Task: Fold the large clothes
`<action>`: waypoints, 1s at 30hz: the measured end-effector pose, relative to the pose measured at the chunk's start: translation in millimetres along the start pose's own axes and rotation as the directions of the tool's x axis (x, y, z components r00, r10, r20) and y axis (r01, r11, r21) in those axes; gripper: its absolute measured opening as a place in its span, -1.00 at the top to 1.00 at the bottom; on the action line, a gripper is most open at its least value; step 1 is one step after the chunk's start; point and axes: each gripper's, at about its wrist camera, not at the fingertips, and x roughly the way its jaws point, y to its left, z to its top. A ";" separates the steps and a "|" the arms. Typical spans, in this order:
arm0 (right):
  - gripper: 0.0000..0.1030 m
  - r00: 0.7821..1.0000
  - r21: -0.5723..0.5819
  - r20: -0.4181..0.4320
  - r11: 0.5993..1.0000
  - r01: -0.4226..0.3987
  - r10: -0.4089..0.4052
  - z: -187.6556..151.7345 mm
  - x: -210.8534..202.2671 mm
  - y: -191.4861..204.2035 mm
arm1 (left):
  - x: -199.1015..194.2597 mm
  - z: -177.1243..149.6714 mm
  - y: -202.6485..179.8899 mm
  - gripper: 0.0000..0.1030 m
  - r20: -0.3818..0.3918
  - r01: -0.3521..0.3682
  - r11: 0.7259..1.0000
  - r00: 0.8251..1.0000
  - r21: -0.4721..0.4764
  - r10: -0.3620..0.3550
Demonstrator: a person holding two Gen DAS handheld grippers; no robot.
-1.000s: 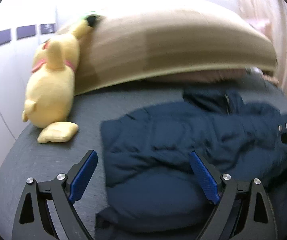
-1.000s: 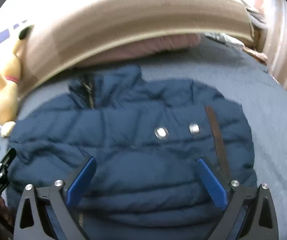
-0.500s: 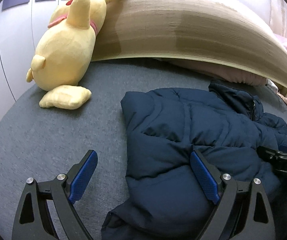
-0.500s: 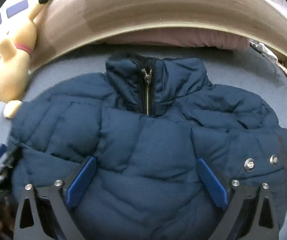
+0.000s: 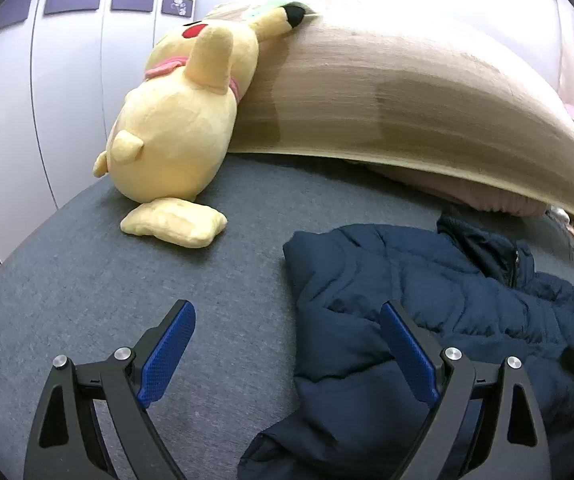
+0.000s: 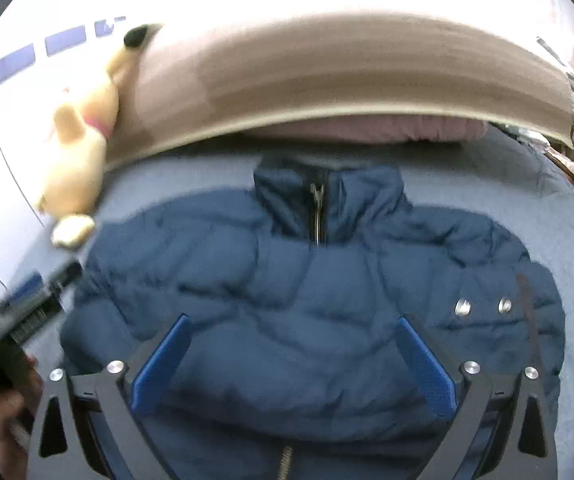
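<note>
A grey bed [image 5: 87,300] carries the navy puffer jacket [image 6: 307,304], lying face up with its collar at twelve o'clock. A yellow plush toy [image 5: 175,128] sits at ten o'clock. The left gripper [image 5: 287,352] and the right gripper [image 6: 293,356] both hover spread wide, grasping nothing. The risk, as I judge it: the slick padding could slip from a shallow pinch and spring any fold back open.

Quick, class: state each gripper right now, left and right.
Left gripper: open, holding nothing.
Right gripper: open, empty, over the jacket.
</note>
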 end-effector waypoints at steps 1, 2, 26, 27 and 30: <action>-0.99 1.000 -0.009 -0.025 1.000 0.010 -0.010 -4.1 8.8 0.3 | 3.4 -1.5 -3.1 -0.82 -0.012 -0.002 1.000 1.000 0.016 0.002; -0.99 0.998 -0.018 -0.067 1.000 0.013 -0.014 -9.8 21.4 0.3 | 6.9 -2.8 -5.2 -0.82 -0.026 -0.003 1.000 1.000 0.027 0.003; -1.00 0.995 -0.025 -0.099 0.999 0.023 -0.025 -11.8 37.9 -4.9 | -5.2 -5.7 -21.4 -0.82 0.026 -0.026 0.993 0.999 0.113 0.024; -1.00 0.996 -0.019 -0.085 1.000 0.013 -0.015 -9.2 32.6 -5.8 | -6.0 -5.2 -21.5 -0.82 0.031 -0.023 0.993 0.999 0.115 0.019; -1.00 0.999 0.015 -0.028 1.000 -0.015 0.016 4.5 15.6 -11.7 | -6.0 -5.3 -25.0 -0.82 0.030 -0.016 0.991 0.999 0.133 0.013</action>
